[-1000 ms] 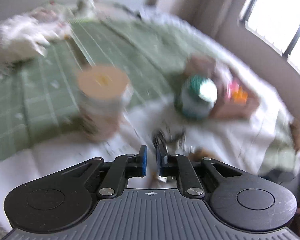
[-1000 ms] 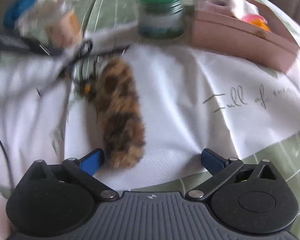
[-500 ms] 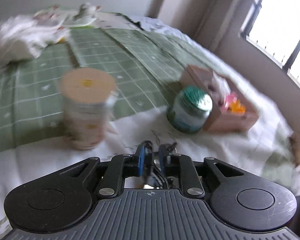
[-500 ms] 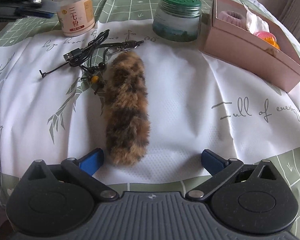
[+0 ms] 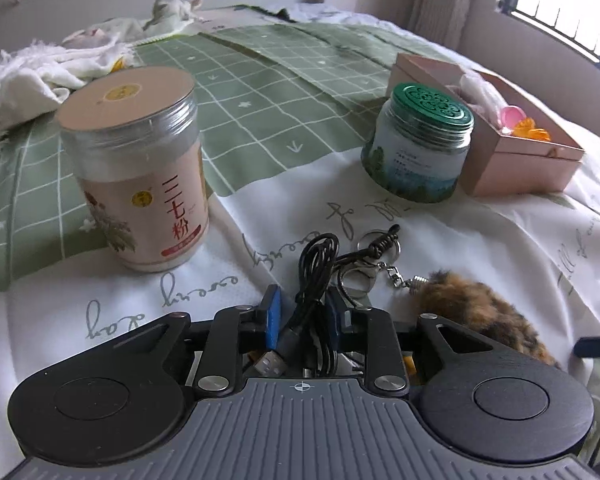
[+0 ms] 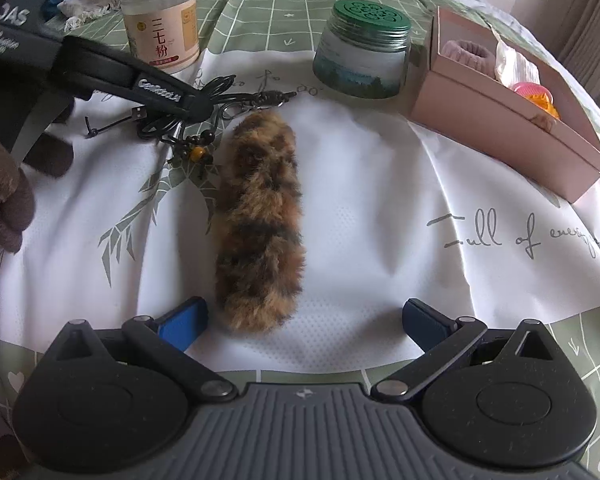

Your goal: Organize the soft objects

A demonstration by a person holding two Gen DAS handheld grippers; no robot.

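A furry brown-and-black tail charm (image 6: 260,220) lies lengthwise on the white cloth; its metal clasp end also shows in the left wrist view (image 5: 472,312). My right gripper (image 6: 304,320) stands wide open around the tail's near end, which sits closer to the left pad. My left gripper (image 5: 304,316) is low over a coiled black USB cable (image 5: 316,264). Its jaws are opening with the cable between the blue pads, which do not press on it. One finger of the left gripper (image 6: 140,84) reaches in over the cable (image 6: 216,88).
A pink box (image 6: 500,112) at the right holds a pink scrunchie (image 6: 466,50) and small items. Behind stand a green-lidded jar (image 5: 420,148) and a beige-lidded jar (image 5: 140,184). A beaded keychain (image 6: 198,152) lies by the cable. A gloved hand (image 6: 8,200) is at the left.
The left gripper has come down and forward onto the cable and its jaws have spread from nearly shut. It now shows in the right wrist view. The right gripper has stayed put.
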